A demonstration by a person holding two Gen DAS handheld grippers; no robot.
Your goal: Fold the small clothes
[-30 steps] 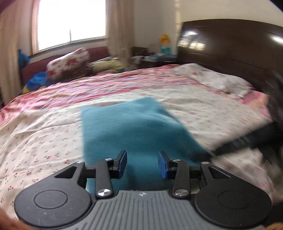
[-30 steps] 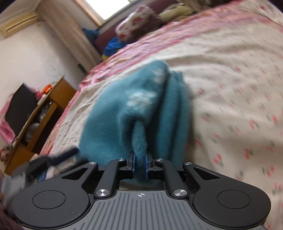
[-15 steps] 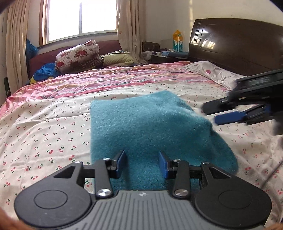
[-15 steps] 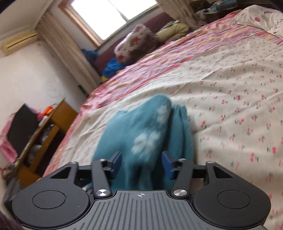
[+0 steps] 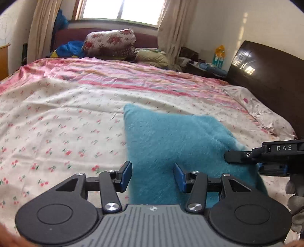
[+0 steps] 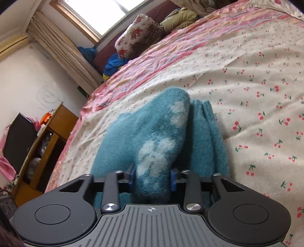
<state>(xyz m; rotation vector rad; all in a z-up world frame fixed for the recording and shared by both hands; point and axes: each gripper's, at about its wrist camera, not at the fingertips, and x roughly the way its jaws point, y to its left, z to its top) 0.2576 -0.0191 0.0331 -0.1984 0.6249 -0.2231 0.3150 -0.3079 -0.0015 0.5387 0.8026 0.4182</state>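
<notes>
A fuzzy teal sock [image 6: 152,136] with pale paw prints lies folded on the cherry-print cotton bedsheet [image 5: 57,129]. The right gripper [image 6: 152,177] has just been closing, its blue pads now pressing the sock's near fold. The left gripper [image 5: 153,176] has just been widening; its jaws stand apart over the sock's edge, gripping nothing.

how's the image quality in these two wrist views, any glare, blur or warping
Left wrist view: window blown out white, glare patches on the dark headboard, fisheye bending at the edges, teal sock fairly sharp. Right wrist view: window overexposed too, horizon strongly tilted, sock close and softly fuzzy, bedsheet evenly lit.
</notes>
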